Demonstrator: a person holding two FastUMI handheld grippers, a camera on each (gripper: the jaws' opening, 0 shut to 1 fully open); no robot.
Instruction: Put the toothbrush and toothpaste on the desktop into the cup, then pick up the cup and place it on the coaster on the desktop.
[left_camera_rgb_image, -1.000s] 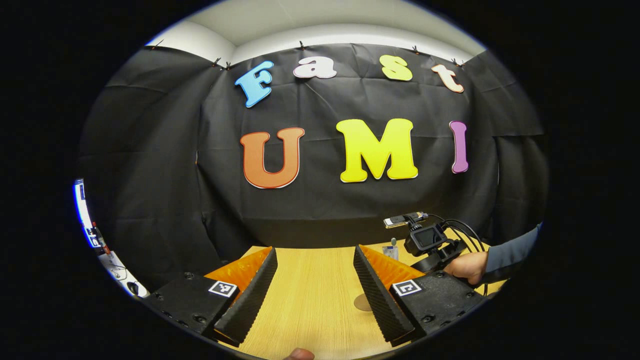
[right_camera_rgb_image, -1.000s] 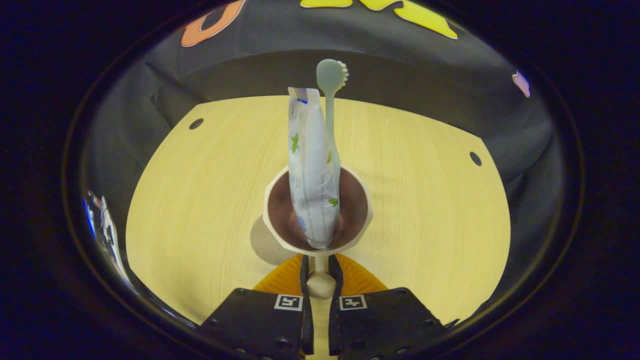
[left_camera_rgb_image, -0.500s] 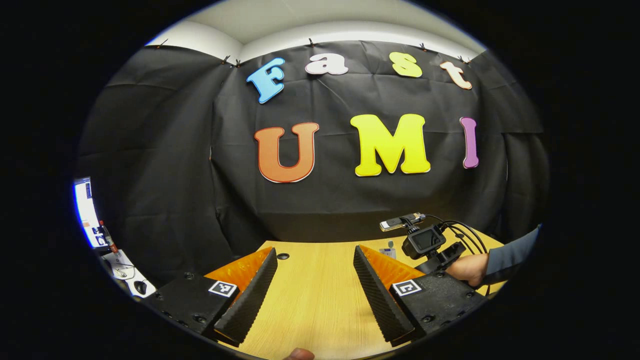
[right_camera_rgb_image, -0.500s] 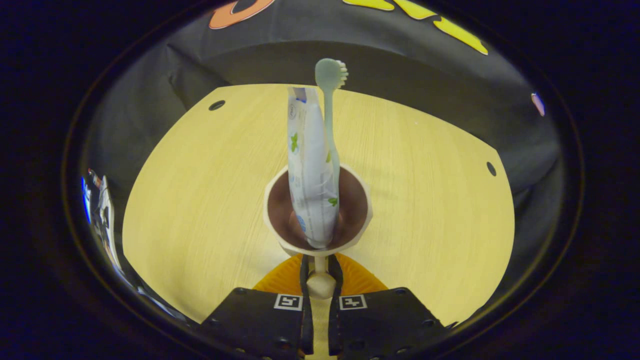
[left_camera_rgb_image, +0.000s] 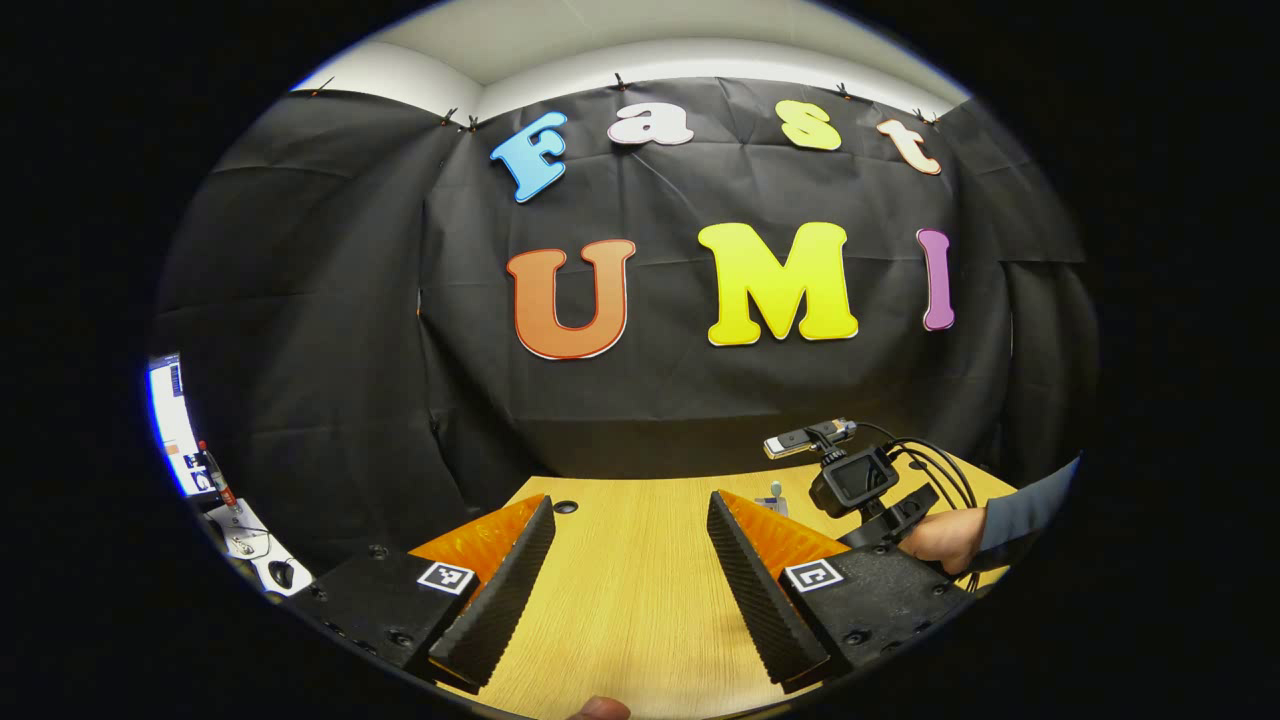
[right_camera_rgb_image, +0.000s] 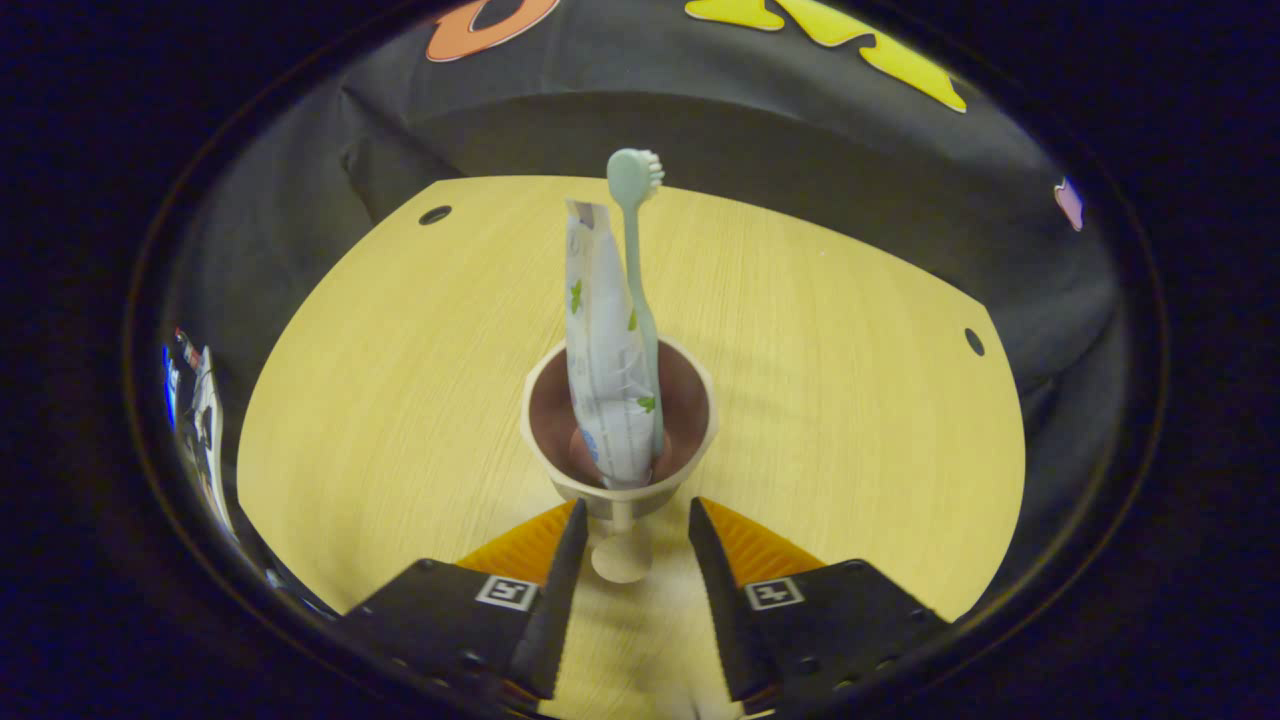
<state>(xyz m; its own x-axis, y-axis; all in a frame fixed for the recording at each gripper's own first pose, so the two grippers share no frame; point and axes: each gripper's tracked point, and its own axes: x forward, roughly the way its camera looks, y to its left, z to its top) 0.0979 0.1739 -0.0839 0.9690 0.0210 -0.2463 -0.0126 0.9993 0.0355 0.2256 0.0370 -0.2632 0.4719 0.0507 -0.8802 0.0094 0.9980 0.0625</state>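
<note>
In the right gripper view a beige cup (right_camera_rgb_image: 618, 470) with a brown inside stands upright on the wooden desktop (right_camera_rgb_image: 400, 400). A white toothpaste tube (right_camera_rgb_image: 598, 350) and a pale green toothbrush (right_camera_rgb_image: 634, 185) stick up out of it. My right gripper (right_camera_rgb_image: 637, 508) is open, a finger on each side of the cup's knobbed handle (right_camera_rgb_image: 622, 558) and touching neither. What lies under the cup is hidden. In the left gripper view my left gripper (left_camera_rgb_image: 630, 503) is open above bare desktop, and the right gripper (left_camera_rgb_image: 860, 485) with the hand (left_camera_rgb_image: 940, 535) holding it is at the far right.
Two round holes (right_camera_rgb_image: 435, 215) (right_camera_rgb_image: 973, 342) sit near the desktop's far corners. Black cloth closes off the far side. Beyond the table's left edge there is a lit screen (left_camera_rgb_image: 170, 420) and some small clutter (left_camera_rgb_image: 245, 545).
My right gripper has opened and let go of the cup's handle, and it has drawn back a little. The coaster seen left of the cup a second ago is now out of sight. The left gripper barely shifted.
</note>
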